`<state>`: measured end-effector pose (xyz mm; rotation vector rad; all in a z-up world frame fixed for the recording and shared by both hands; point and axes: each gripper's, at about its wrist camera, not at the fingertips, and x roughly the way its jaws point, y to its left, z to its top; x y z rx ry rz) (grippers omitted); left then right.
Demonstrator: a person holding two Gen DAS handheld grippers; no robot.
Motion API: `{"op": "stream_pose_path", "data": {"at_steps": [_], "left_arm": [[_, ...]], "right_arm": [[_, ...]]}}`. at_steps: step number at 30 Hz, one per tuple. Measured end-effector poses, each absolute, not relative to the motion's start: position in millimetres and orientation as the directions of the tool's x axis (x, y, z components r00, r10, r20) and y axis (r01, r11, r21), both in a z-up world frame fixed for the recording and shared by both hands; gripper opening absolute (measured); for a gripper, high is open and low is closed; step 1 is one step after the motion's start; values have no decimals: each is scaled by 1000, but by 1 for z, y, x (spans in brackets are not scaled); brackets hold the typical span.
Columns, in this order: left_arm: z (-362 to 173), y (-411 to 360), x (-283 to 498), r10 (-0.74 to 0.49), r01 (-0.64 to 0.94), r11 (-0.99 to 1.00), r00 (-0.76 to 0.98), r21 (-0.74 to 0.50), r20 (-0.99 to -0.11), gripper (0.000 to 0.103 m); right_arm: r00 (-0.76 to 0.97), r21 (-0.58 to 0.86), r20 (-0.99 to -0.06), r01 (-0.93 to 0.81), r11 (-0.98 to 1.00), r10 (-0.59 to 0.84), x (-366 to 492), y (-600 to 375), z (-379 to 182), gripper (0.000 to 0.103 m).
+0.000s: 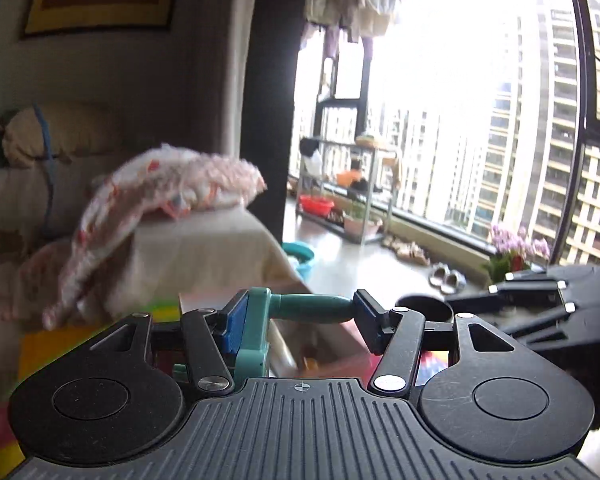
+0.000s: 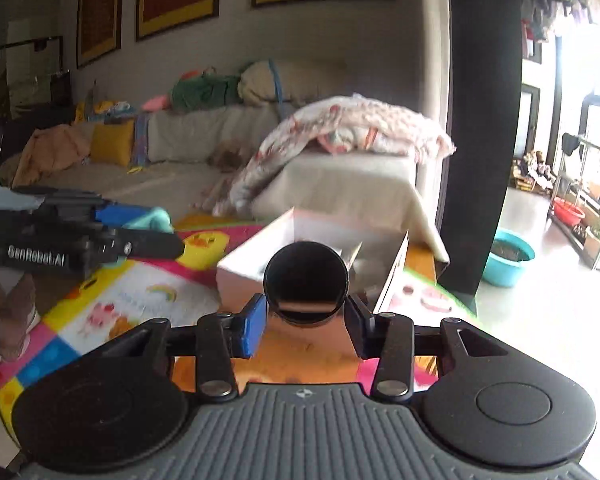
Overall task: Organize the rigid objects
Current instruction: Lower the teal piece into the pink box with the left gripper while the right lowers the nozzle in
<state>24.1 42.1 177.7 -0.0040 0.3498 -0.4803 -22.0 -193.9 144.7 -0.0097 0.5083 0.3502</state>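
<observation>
- A teal plastic tool (image 1: pixel 300 308) with a rounded handle is pinched by the left gripper (image 1: pixel 300 320); its handle is seen lying crosswise between the blue-padded finger and the black one, its long axis running left to right, while its flat teal body hangs down beside the left finger.
- A black cylindrical cup (image 2: pixel 306 282) is held by the right gripper (image 2: pixel 305 320), the fingers (image 2: pixel 254 330) being closed on its sides; its round dark end is turned toward the camera, so its long axis is judged to point away along the fingers.
- An open white cardboard box (image 2: pixel 260 258) is seen just beyond the cup, resting on an orange low desk (image 2: pixel 300 360) that stands on a bright children's play mat (image 2: pixel 112 312).
- The box lies straight ahead of the right gripper and below it; seen from the left wrist it sits ahead and slightly right, with only its pale rim (image 1: pixel 204 300) showing behind the tool.
- The right hand is judged the nearer to the box, so the cup is likely to be dropped in first.
- The left gripper appears at the left edge of the right wrist view, well apart from the box.
- A sofa (image 2: pixel 340 184) draped with a floral blanket (image 2: pixel 352 128) stands far behind.
</observation>
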Motion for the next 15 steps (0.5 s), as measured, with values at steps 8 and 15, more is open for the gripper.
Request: {"op": "stream_pose_path", "data": {"at_steps": [8,15], "left_arm": [[194,25,165,-475,436,880,800,-188,-367,61],[91,19,238,-471,384,882,673,-274,-570,59]], "right_arm": [[854,26,-462,-257,966,240,88,-185,178,15],[829,6,-511,-263,965,229,110,-193,144,24]]}}
